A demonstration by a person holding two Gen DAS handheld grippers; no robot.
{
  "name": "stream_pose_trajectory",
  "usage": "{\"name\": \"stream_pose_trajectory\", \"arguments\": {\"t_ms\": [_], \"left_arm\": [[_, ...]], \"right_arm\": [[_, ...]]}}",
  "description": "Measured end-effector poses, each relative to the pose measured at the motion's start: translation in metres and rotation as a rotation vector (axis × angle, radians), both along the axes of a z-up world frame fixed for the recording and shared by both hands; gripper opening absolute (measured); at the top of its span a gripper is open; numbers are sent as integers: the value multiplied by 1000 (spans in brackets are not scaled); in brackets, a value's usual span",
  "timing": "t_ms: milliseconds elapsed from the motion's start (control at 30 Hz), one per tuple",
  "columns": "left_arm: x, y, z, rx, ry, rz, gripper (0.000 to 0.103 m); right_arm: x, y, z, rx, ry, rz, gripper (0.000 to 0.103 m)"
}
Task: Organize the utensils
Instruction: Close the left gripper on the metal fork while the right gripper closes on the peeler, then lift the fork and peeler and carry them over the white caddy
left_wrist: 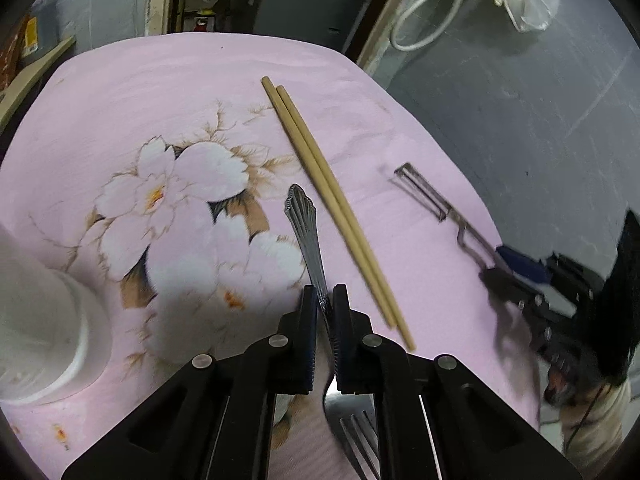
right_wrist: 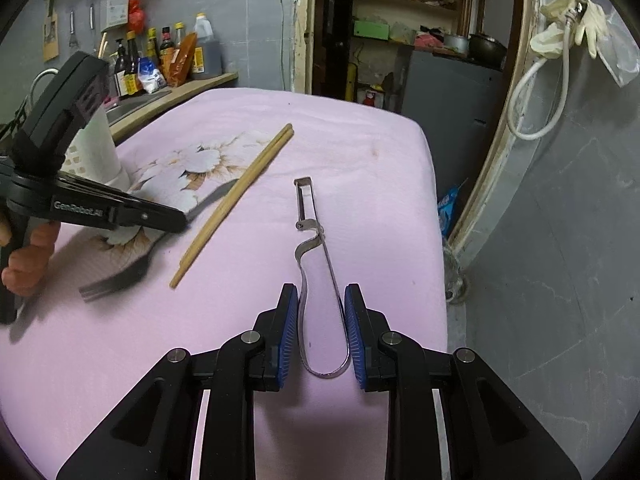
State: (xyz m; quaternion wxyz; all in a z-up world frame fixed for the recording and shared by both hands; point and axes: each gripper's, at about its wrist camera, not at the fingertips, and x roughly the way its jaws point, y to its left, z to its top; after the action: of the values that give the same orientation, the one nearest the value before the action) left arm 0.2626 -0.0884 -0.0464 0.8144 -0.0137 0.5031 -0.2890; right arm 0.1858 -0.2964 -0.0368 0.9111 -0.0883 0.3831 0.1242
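My left gripper [left_wrist: 324, 300] is shut on a silver fork [left_wrist: 306, 232], gripping its neck; the ornate handle points away and the tines [left_wrist: 360, 436] show below the jaws. The fork appears blurred in the right wrist view [right_wrist: 116, 276], just above the cloth. My right gripper [right_wrist: 322, 300] has its blue pads on either side of the loop handle of a metal peeler [right_wrist: 316, 248] lying on the pink cloth, touching or nearly touching it. A pair of wooden chopsticks [left_wrist: 332, 204] lies between fork and peeler, also in the right wrist view [right_wrist: 232, 204]. A white holder cup [left_wrist: 36, 320] stands at left.
The table is covered by a pink cloth with a flower print [left_wrist: 180, 200]. Its right edge [right_wrist: 436, 216] drops to a grey floor. A counter with bottles [right_wrist: 168, 60] lies behind the table at left. A doorway with shelves [right_wrist: 400, 20] is behind.
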Motion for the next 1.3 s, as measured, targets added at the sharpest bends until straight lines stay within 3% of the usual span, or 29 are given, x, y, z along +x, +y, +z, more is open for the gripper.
{"name": "stream_pose_trajectory", "arguments": {"t_ms": [367, 567, 633, 700, 767, 967, 1033, 1300], "left_arm": [[0, -30, 2, 184, -30, -87, 9], [5, -44, 0, 236, -30, -123, 10], [10, -46, -2, 237, -16, -121, 10], [16, -50, -2, 232, -6, -109, 8], [22, -50, -1, 218, -9, -95, 6], [8, -29, 3, 123, -53, -41, 3], [1, -24, 4, 91, -73, -19, 3], [-37, 4, 28, 13, -284, 110, 3]], "right_arm": [[52, 24, 1, -57, 99, 85, 29], [89, 22, -6, 12, 192, 87, 29], [94, 25, -8, 2, 201, 93, 25], [95, 26, -7, 11, 218, 105, 13], [93, 28, -6, 0, 216, 102, 11], [68, 25, 7, 68, 124, 101, 10], [48, 26, 14, 97, 49, 103, 10], [-12, 41, 34, 146, -248, 100, 10]]}}
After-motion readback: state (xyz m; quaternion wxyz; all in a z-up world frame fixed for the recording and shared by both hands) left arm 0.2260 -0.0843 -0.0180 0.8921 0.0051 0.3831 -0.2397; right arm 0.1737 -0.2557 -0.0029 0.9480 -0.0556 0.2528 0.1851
